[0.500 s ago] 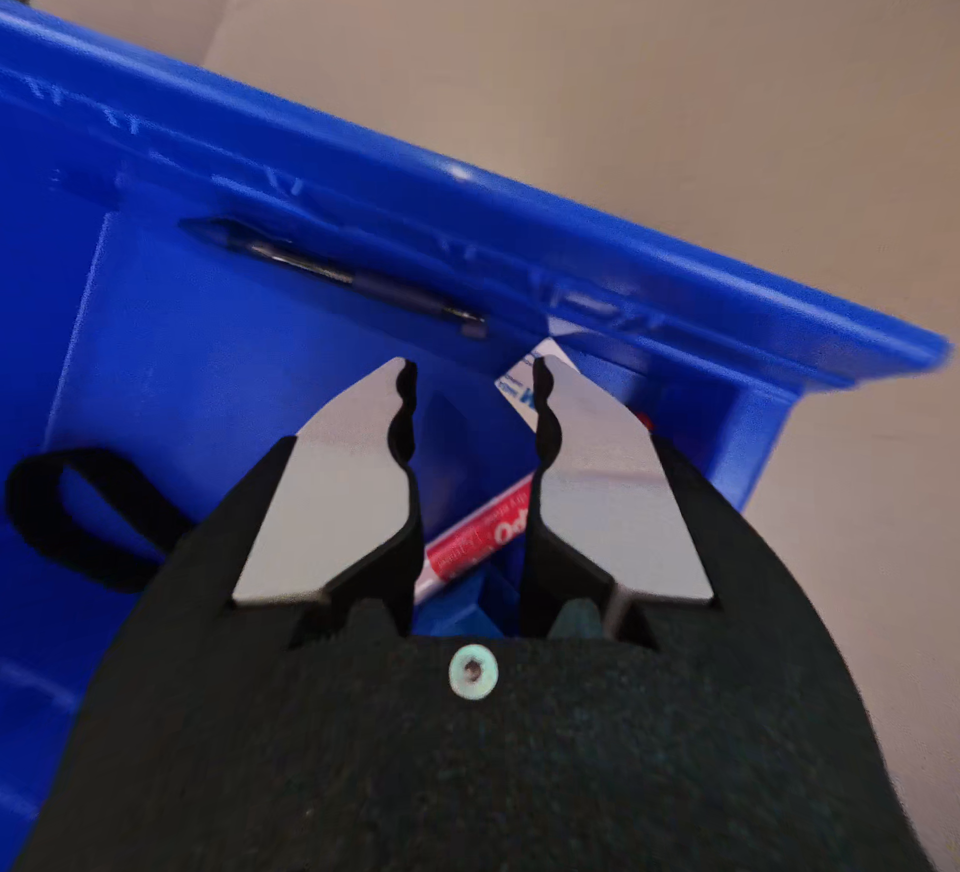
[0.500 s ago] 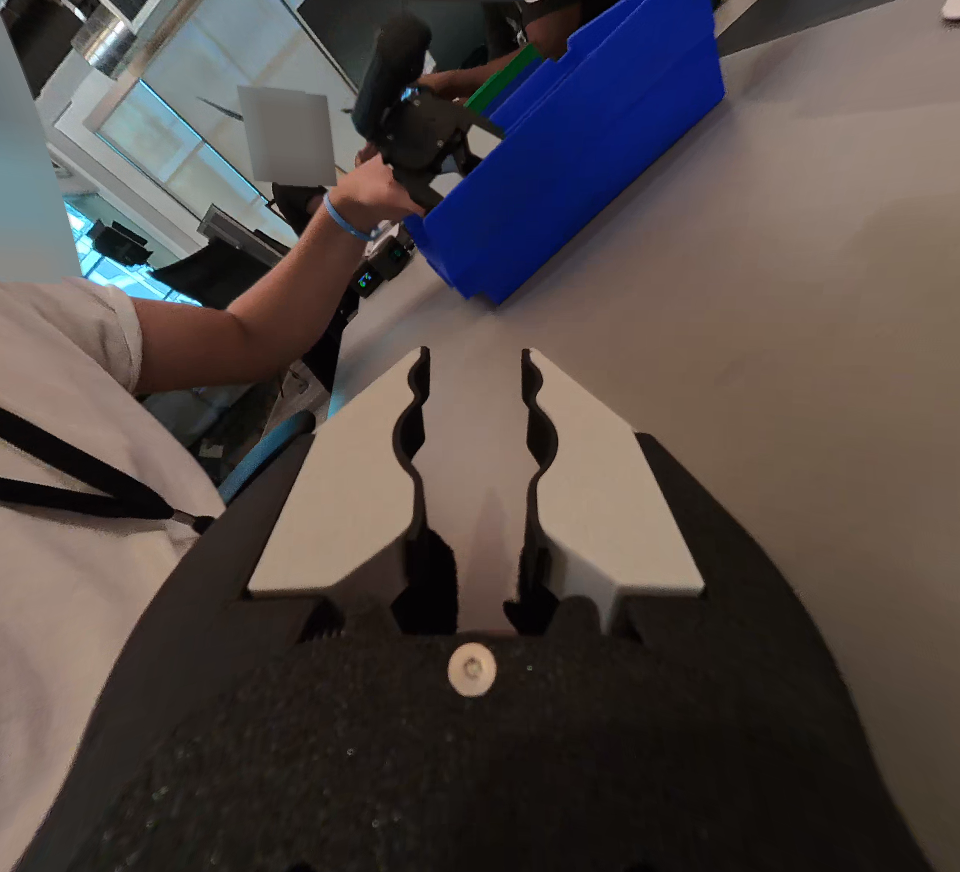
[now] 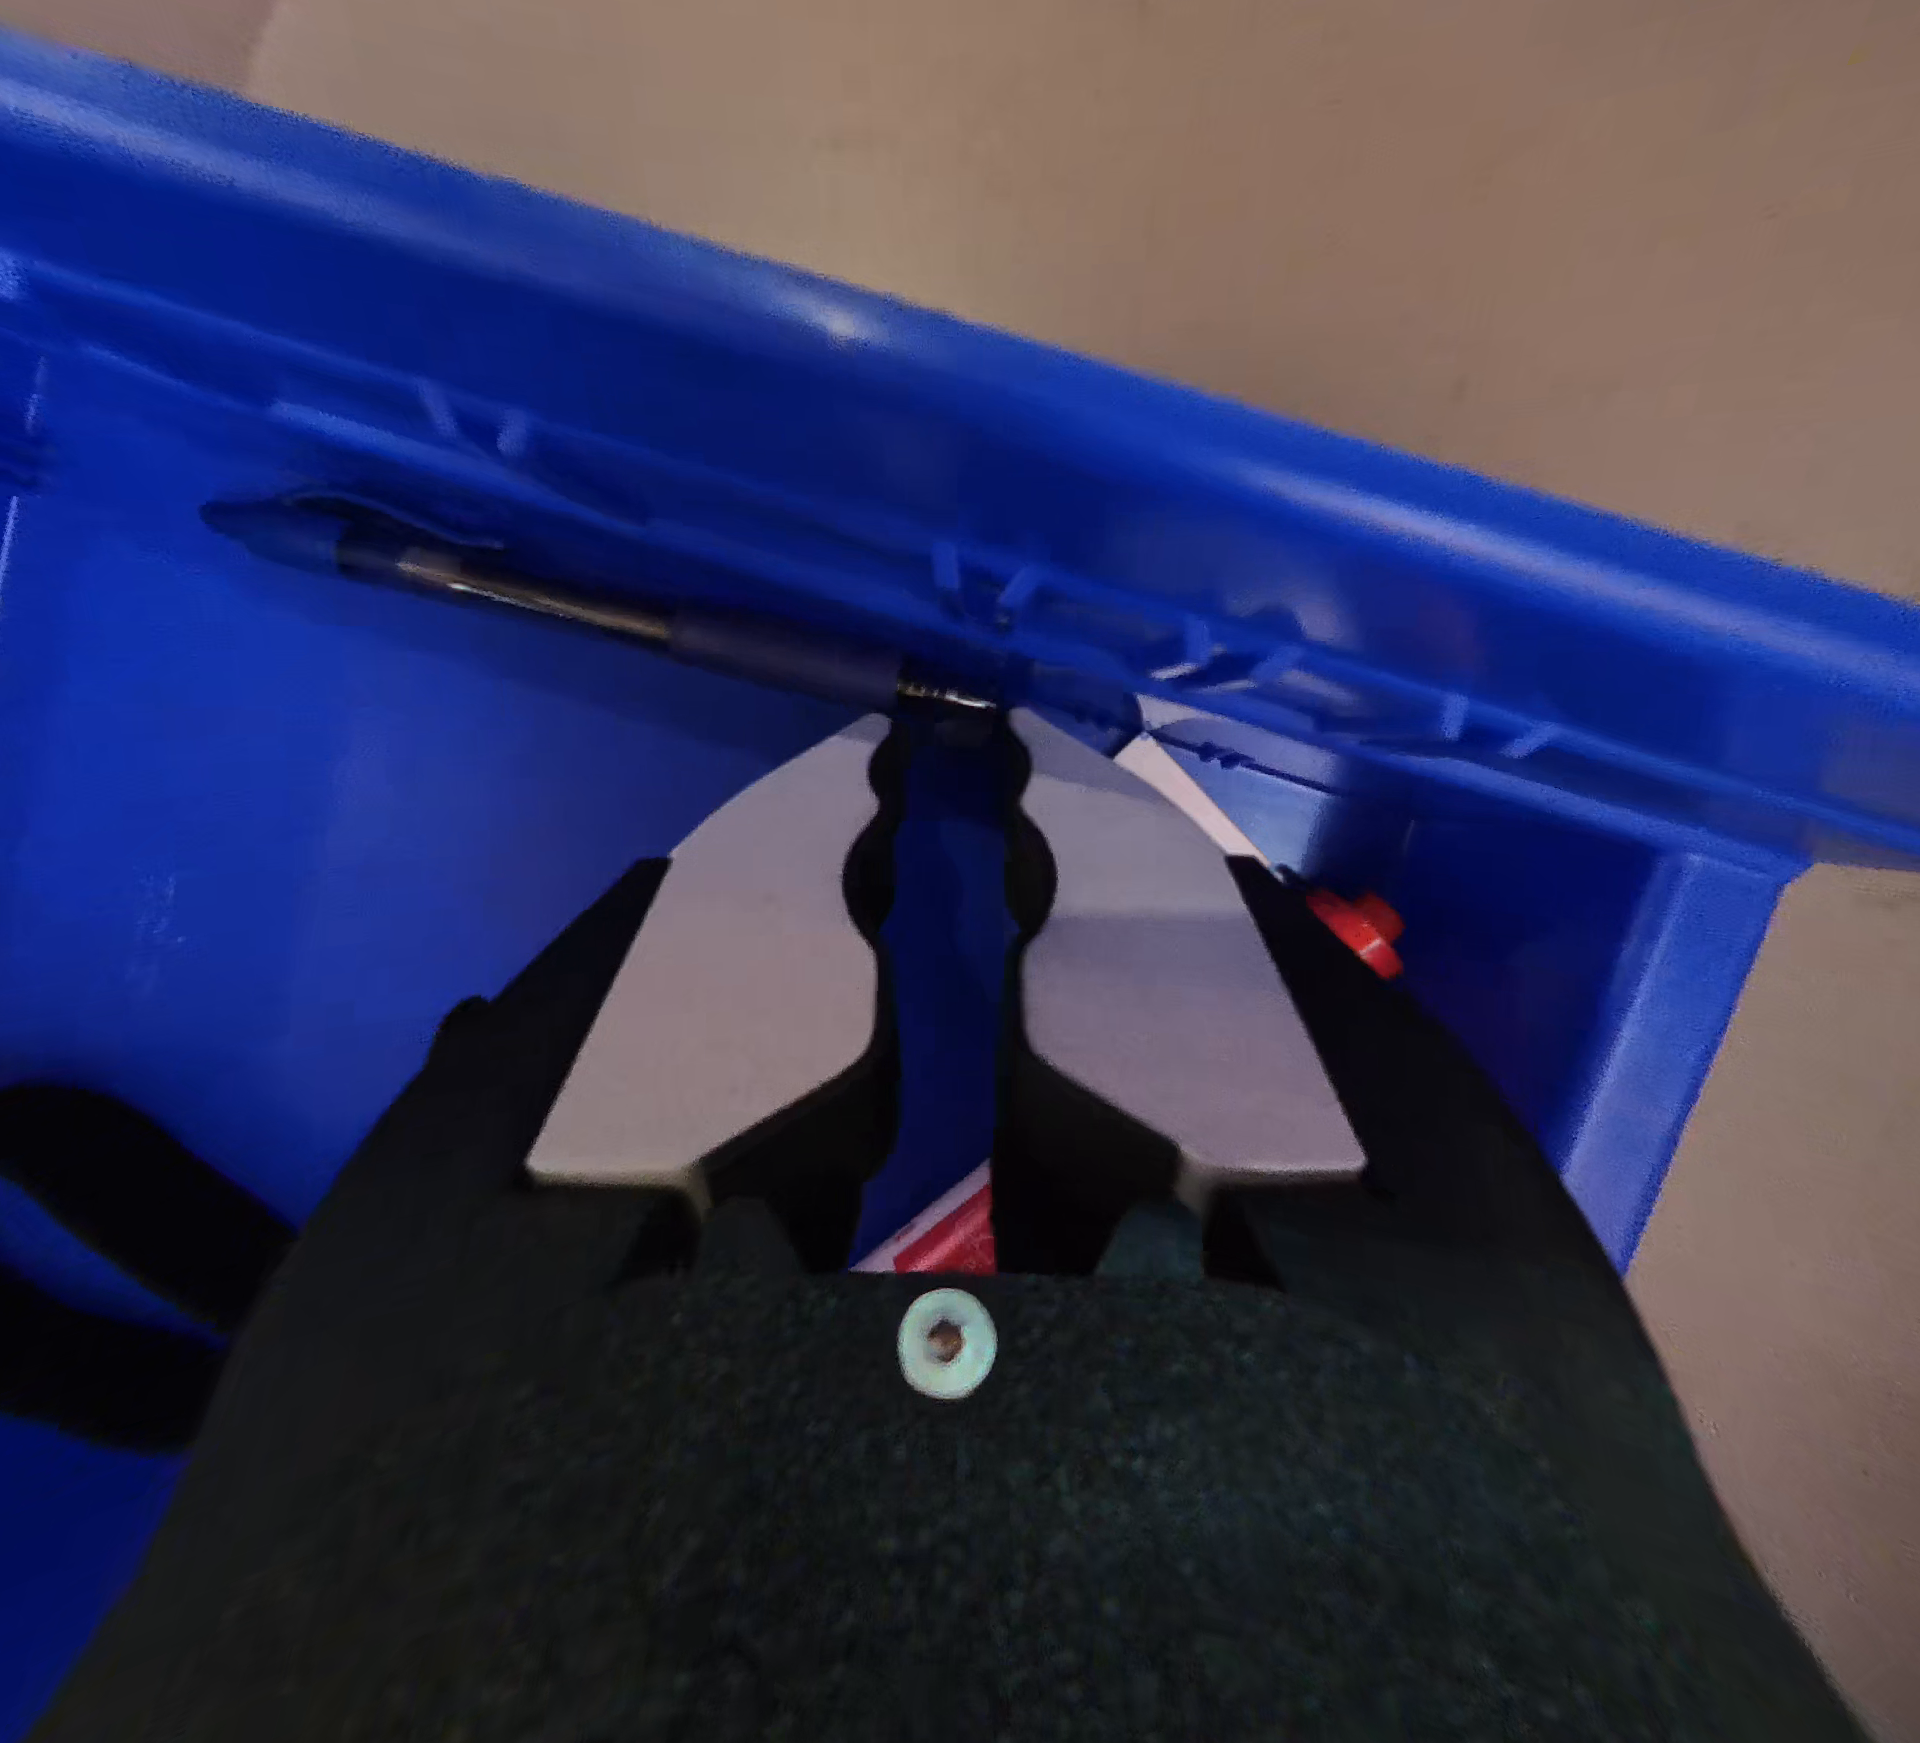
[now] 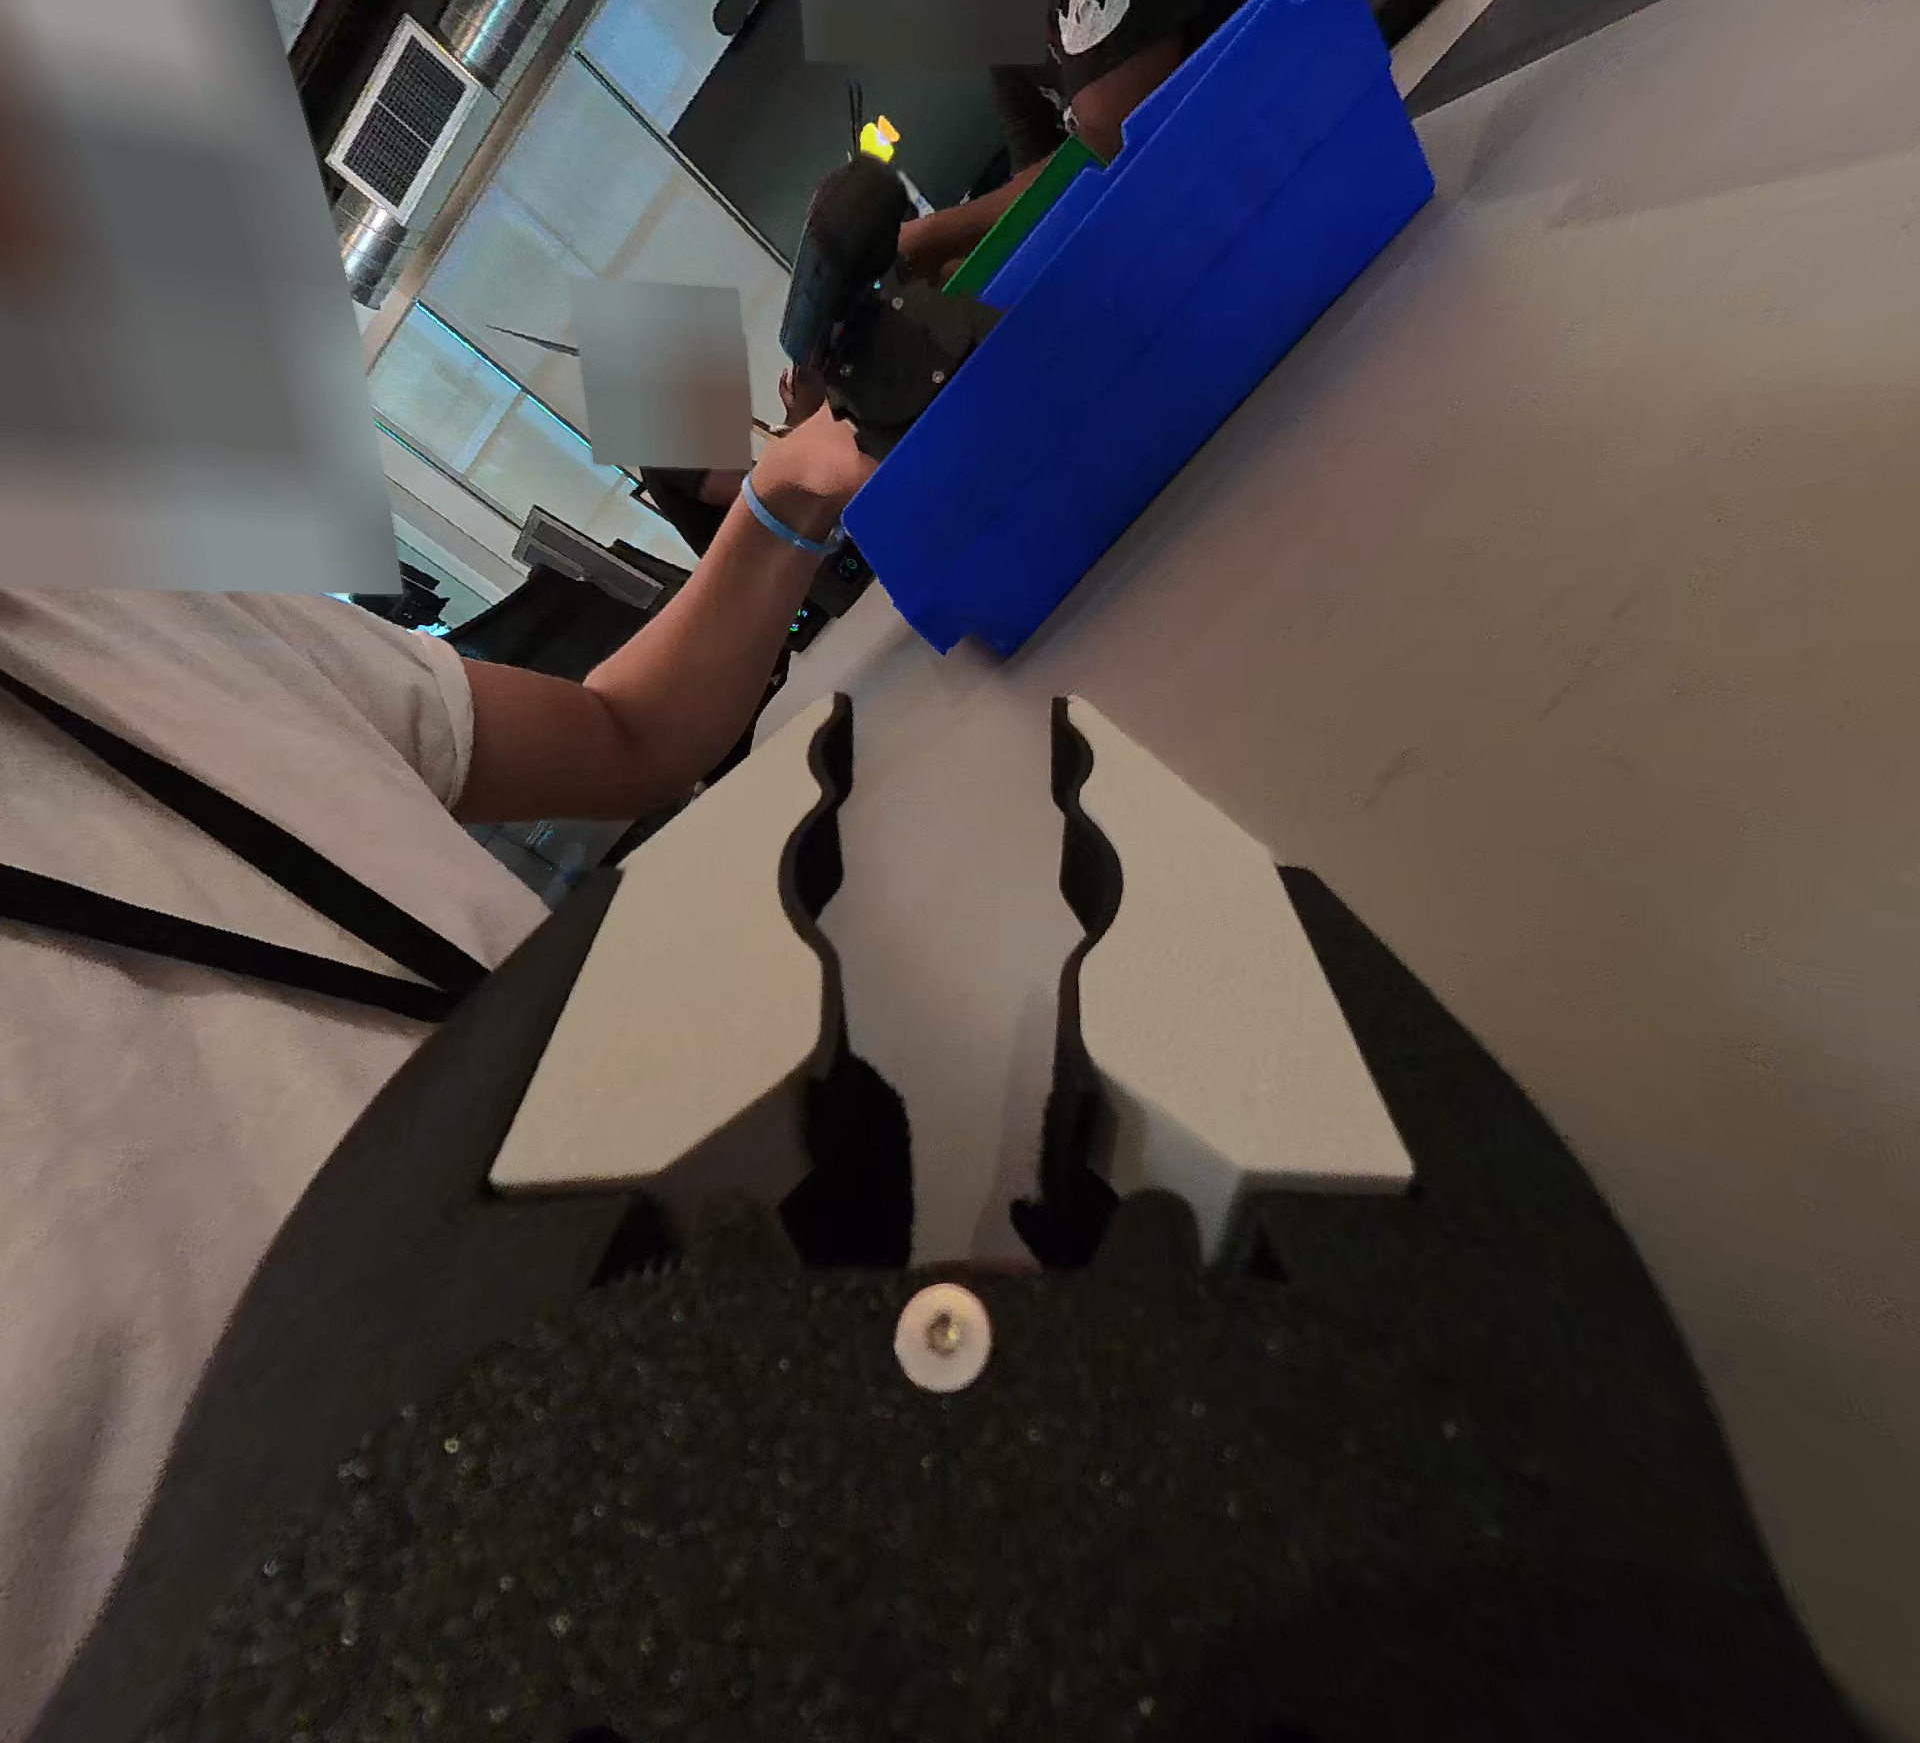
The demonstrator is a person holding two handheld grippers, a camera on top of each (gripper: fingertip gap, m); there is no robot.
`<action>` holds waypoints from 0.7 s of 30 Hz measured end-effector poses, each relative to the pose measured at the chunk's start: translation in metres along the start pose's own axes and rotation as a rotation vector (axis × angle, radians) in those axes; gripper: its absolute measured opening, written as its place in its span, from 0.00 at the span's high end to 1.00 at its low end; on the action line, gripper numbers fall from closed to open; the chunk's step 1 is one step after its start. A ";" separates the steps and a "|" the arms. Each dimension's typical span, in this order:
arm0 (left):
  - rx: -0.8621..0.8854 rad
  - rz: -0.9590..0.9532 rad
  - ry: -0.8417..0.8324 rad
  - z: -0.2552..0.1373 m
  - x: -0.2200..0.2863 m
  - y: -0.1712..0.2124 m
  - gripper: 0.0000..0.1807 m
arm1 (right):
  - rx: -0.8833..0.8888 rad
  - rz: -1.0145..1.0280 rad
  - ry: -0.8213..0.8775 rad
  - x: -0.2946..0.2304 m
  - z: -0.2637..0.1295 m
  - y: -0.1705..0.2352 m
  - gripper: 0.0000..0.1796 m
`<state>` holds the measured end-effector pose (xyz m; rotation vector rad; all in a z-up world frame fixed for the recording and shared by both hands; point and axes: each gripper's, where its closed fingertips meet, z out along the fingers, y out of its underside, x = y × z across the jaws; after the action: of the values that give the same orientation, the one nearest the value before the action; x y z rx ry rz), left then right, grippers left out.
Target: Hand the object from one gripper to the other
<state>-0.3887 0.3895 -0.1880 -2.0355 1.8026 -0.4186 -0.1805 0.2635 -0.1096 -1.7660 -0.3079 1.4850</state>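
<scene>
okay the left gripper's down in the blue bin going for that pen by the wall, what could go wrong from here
1. The left gripper has its tips only at the metal end of the pen, so a pinch there may let it pivot or slip.
2. The pen lies tight under the blue bin rim; the fingers could jam against the wall.
3. The right gripper waits open, far from the bin.

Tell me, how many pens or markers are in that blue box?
2: a dark pen along the blue bin's far wall, and a red-and-white marker beneath the left gripper. More may be hidden.
</scene>
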 end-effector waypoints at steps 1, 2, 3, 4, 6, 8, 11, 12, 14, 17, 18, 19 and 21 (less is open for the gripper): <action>0.003 0.001 -0.002 0.000 0.001 0.000 0.94 | -0.003 0.002 0.000 0.000 0.000 0.001 0.79; 0.004 -0.001 -0.008 0.000 0.001 0.001 0.94 | -0.004 0.002 -0.002 0.000 0.000 0.001 0.79; 0.002 -0.002 -0.013 -0.001 0.002 0.001 0.94 | -0.004 0.002 -0.004 -0.001 0.000 0.001 0.79; -0.003 0.000 -0.018 -0.001 0.003 0.002 0.94 | -0.005 0.002 -0.004 -0.001 0.000 0.001 0.79; -0.015 0.005 -0.044 -0.004 0.003 0.005 0.94 | -0.011 0.002 -0.005 -0.002 0.001 0.002 0.79; -0.020 0.005 -0.064 -0.009 0.004 0.007 0.94 | -0.016 -0.003 -0.012 -0.005 0.002 0.003 0.79; -0.021 0.006 -0.112 -0.022 0.007 0.008 0.94 | -0.024 -0.016 -0.027 -0.012 0.005 0.003 0.79; -0.019 0.008 -0.129 -0.028 0.008 0.007 0.94 | -0.029 -0.023 -0.030 -0.014 0.006 0.004 0.79; -0.007 0.010 -0.167 -0.039 0.011 0.004 0.94 | -0.032 -0.036 -0.041 -0.020 0.007 0.004 0.79; 0.022 0.018 -0.238 -0.058 0.014 -0.005 0.94 | -0.031 -0.047 -0.061 -0.029 0.010 0.004 0.79; 0.030 0.024 -0.266 -0.064 0.015 -0.008 0.94 | -0.036 -0.052 -0.067 -0.032 0.011 0.004 0.79; 0.038 0.031 -0.296 -0.070 0.017 -0.012 0.94 | -0.045 -0.058 -0.068 -0.033 0.012 0.005 0.79; 0.056 0.050 -0.362 -0.083 0.019 -0.021 0.94 | -0.067 -0.065 -0.068 -0.036 0.015 0.005 0.79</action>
<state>-0.4064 0.3649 -0.1052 -1.8805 1.5971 -0.0763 -0.2056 0.2433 -0.0876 -1.7436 -0.4499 1.5063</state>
